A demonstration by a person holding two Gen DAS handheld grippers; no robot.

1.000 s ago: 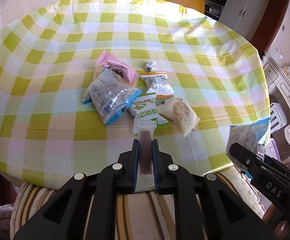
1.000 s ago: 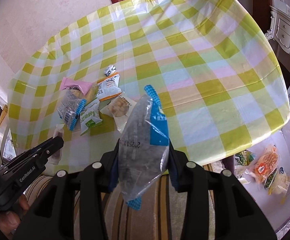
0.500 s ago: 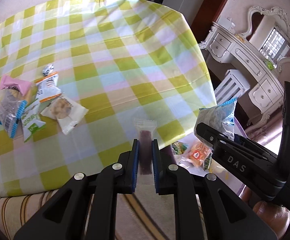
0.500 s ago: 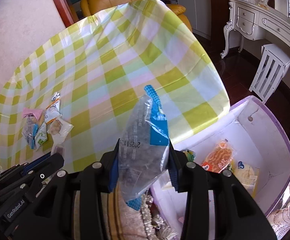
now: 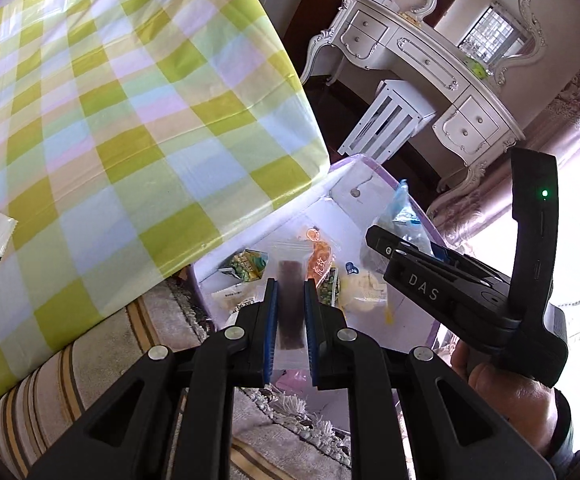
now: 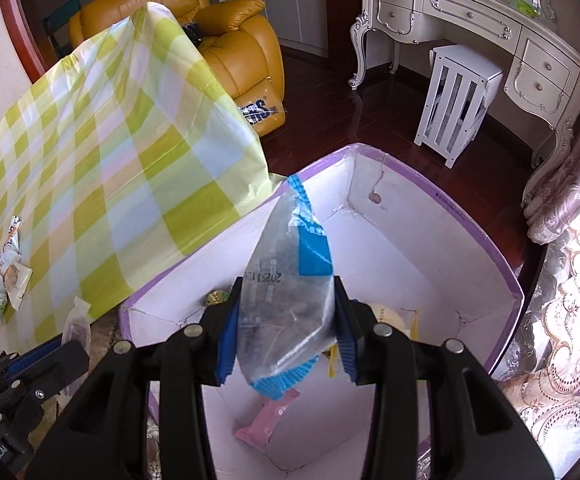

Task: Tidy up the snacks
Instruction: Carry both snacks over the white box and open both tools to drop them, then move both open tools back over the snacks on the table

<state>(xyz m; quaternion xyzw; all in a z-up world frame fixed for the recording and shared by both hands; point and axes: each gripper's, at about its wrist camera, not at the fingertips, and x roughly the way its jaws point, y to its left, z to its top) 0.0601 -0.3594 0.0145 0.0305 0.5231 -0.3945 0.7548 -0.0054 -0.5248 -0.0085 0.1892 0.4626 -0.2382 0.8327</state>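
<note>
— Two packets at once? What are you holding?

— Two. My left gripper (image 5: 290, 284) is clamping a clear sachet (image 5: 290, 300) with a dark brown bar inside, pinched between the blue pads. My right gripper (image 6: 286, 312) is squeezing a clear bag (image 6: 290, 280) with blue edging and dark contents.

— Where are they sitting right now?

— Both are hanging in the air over the white box (image 6: 430, 248) with the purple rim, which is standing on the floor beside the table (image 5: 130, 100) with the green checked cloth.

— What is lying in the box?

— A pink packet (image 6: 266, 420), an orange one (image 5: 322, 258), green ones and a pale round cake wrapper.

— And on the table?

— A small pile of snacks (image 6: 2, 280) is lying near its left edge, well apart from the box.
</note>
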